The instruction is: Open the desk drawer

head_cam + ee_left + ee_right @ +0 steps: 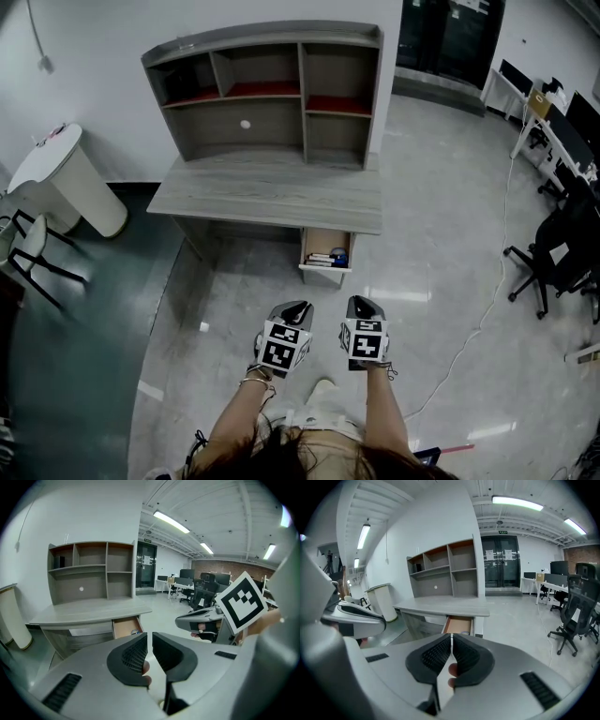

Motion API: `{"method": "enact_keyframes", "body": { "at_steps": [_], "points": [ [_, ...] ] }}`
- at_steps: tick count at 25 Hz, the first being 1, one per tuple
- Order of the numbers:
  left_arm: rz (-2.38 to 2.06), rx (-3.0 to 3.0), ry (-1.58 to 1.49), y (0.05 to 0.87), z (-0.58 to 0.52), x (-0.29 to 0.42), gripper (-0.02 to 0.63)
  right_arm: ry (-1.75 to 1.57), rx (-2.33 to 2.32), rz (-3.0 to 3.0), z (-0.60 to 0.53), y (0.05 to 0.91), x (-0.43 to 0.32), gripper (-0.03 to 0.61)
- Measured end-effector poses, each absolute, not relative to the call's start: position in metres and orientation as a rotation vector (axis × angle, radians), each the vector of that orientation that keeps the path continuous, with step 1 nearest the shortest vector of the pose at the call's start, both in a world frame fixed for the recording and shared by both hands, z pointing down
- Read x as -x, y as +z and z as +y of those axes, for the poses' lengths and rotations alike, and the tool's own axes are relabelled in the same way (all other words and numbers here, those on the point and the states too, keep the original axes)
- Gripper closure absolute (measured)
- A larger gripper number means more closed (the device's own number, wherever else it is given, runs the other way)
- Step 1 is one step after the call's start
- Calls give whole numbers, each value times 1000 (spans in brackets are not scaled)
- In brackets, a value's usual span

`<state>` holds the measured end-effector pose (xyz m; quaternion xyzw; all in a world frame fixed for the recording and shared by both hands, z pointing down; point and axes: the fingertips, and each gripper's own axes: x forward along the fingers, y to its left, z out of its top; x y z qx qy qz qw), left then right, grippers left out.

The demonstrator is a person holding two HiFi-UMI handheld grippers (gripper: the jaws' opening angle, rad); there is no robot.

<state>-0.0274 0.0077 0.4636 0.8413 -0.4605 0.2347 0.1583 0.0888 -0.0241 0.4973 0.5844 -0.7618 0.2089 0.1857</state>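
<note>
First, the head view. Both arms (386, 412) reach forward, side by side. The left gripper (298, 307) and the right gripper (361, 303) point ahead and down toward the shiny floor (441, 272), close to each other. Each has a cube (284, 345) on top with black and white squares. Both are well apart from the desk (272, 192). The desk is grey with wood lines, has a flat top, and carries a boxy shelf (267, 89). The drawer (324, 273) sits under the right end of the desk. It is pulled out and has books (323, 259) inside.

Next, the left gripper view. The left gripper (150, 641) has a smooth grey body and two rounded black jaws. Its pads (133, 656) are bumpy like a net. A thin slit stays between the jaws, and nothing is in it. Far ahead, the drawer (126, 626) sticks out of the desk (89, 611), light brown inside. The right gripper (201, 616) shows at the right.

Last, the right gripper view. The right gripper (451, 641) has its black jaw tips touching, and they hold nothing. Just above them in the view, but far off, is the open drawer (458, 624), with light brown wood inside.
</note>
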Motion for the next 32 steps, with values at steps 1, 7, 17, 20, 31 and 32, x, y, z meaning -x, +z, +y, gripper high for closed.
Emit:
{"method": "enact_keyframes", "body": {
  "at_steps": [1, 7, 17, 20, 31, 32],
  "points": [
    [-1318, -2408, 665, 461, 11, 30, 572, 580, -1636, -2146, -20, 495, -85, 548],
    [-1319, -2414, 636, 454, 35, 42, 572, 577, -1627, -2138, 11, 486, -74, 552],
    [-1314, -2421, 593, 449, 80, 58, 572, 568, -1599, -2112, 58, 477, -61, 552],
    [-1320, -2430, 583, 446, 95, 62, 572, 557, -1609, -2115, 71, 470, -56, 555],
    [-1355, -2421, 532, 440, 154, 86, 572, 526, -1591, -2112, 132, 464, -33, 557],
    [-1363, -2421, 528, 440, 158, 88, 572, 515, -1587, -2110, 137, 463, -32, 557]
  ]
}}
